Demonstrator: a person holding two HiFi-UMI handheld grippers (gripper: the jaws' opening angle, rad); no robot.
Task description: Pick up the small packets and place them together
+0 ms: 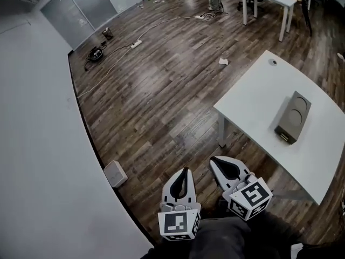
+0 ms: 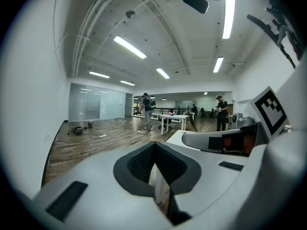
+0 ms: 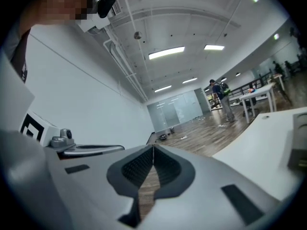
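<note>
Packets are not in any view, so I cannot tell where they lie or which way their long sides run. The bit of bench (image 1: 253,99) that shows holds just one thing, a grey box (image 1: 292,117), and that is no packet. The packets may be on a part of the bench that is cut off at the right edge, but that is only a guess.

The left claw (image 1: 185,170) is closed with nothing in it. Its two tips meet in a point, and only floor and a bit of white show through the gap lower down. The right claw (image 1: 216,159) is closed too and holds nothing. Both claws hang low, close to the person's body, side by side over the wooden floor (image 1: 161,90). They point out across the room, not down at anything. A white wall (image 1: 32,144) stands to the left.

What matters for the next move is where the bench is. It lies ahead and to the right of both claws, apart from them. The right claw is nearer to it, close to its near corner. The left claw is on the far side of the right claw. So I think both claws have to swing right and reach over the bench top. Then they must open before they can grab a packet.
</note>
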